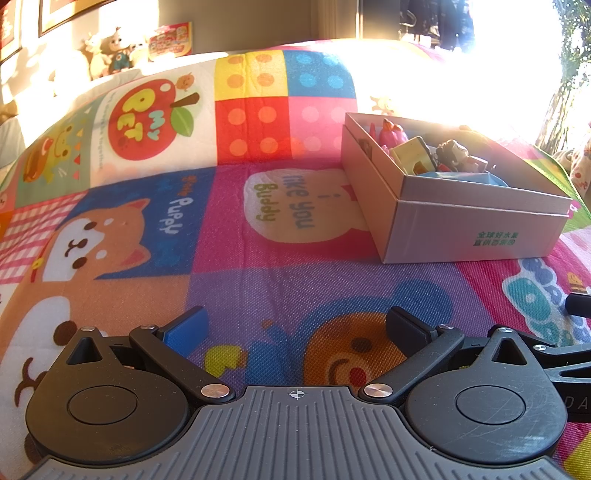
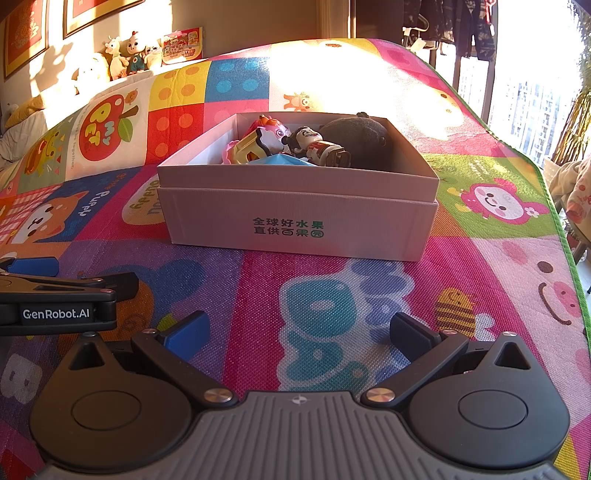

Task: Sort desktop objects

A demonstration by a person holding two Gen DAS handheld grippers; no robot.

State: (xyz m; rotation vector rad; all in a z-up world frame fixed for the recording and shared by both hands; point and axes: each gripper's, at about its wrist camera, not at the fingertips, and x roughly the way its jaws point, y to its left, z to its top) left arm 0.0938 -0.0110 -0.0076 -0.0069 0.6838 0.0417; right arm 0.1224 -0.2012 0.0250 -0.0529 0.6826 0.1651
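Note:
A white cardboard box [image 2: 295, 221] with green print stands on a colourful cartoon play mat [image 2: 369, 280]. Inside lie several toys: a dark-haired figurine [image 2: 314, 144], a yellow toy car [image 2: 255, 146], a pink toy [image 2: 275, 129] and a black plush [image 2: 356, 134]. The left wrist view shows the same box [image 1: 476, 232] at the right, with the figurine [image 1: 456, 153] inside. My left gripper [image 1: 295, 325] is open over bare mat, empty. My right gripper [image 2: 299, 332] is open in front of the box, also empty. The left gripper's body [image 2: 59, 295] shows at the right wrist view's left edge.
Stuffed dolls [image 2: 129, 55] and a printed card [image 2: 183, 44] line the ledge beyond the mat's far edge. Framed pictures [image 2: 26, 33] hang above them. The mat's green edge [image 2: 546, 192] runs down the right, and strong sunlight washes out the window side [image 1: 498, 66].

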